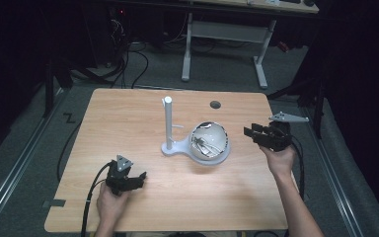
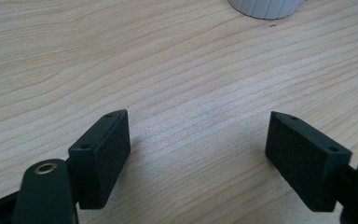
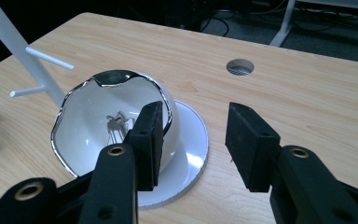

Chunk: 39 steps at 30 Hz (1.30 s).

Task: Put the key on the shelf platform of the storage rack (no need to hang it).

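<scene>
A white bowl point(image 1: 208, 142) with a wavy silver rim lies tilted on the round base point(image 1: 218, 158) of a white stand, mouth up and towards the right. The stand's post point(image 1: 168, 123) rises left of it with short pegs. My right gripper point(image 1: 249, 133) hovers just right of the bowl, clear of it, pointing left. In the right gripper view its jaws point(image 3: 196, 135) stand open and empty, with the bowl point(image 3: 93, 126) just beyond the left jaw. My left gripper point(image 1: 139, 178) rests at the near left, open over bare wood point(image 2: 198, 154).
The wooden table point(image 1: 128, 123) has a round cable hole point(image 1: 215, 104) at the back, right of centre. The ribbed white edge of the stand's base point(image 2: 265, 7) shows at the top of the left gripper view. Cables and a desk frame stand on the floor behind.
</scene>
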### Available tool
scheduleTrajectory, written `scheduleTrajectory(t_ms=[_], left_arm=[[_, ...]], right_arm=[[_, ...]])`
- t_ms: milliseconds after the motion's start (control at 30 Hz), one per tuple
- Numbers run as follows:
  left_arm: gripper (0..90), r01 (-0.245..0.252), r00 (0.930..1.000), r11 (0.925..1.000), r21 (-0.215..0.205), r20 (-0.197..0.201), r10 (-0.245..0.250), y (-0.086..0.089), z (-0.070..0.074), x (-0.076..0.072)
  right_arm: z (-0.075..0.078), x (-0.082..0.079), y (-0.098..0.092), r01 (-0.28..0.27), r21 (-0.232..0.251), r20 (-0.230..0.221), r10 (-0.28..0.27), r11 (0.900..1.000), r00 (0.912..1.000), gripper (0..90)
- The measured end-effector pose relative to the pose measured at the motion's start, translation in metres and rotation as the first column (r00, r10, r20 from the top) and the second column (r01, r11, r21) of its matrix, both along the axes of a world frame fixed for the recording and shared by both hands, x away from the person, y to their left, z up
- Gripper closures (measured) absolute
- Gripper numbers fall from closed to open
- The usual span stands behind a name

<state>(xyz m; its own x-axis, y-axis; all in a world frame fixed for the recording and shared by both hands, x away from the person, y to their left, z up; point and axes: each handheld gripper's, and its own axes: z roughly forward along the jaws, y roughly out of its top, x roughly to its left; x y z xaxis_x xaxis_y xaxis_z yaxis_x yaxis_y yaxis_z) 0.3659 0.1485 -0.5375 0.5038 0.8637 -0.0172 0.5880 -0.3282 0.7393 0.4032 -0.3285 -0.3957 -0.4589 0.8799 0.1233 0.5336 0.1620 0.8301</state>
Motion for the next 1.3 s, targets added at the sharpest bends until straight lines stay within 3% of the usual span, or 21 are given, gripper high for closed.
scheduleTrajectory(t_ms=[700,1300], left_arm=[[22.4,0.0,1.0,1.0,0.0,0.0,0.0,0.0,0.0,0.0],[22.4,0.001,1.0,1.0,0.001,0.0,-0.001,0.0,0.0,0.0]], right_arm=[[-0.016,-0.032,-0.032,0.063,0.041,-0.008,-0.063,0.997,0.998,59.4],[-0.045,-0.057,-0.03,0.058,0.05,-0.023,-0.057,0.997,0.9981,58.8]])
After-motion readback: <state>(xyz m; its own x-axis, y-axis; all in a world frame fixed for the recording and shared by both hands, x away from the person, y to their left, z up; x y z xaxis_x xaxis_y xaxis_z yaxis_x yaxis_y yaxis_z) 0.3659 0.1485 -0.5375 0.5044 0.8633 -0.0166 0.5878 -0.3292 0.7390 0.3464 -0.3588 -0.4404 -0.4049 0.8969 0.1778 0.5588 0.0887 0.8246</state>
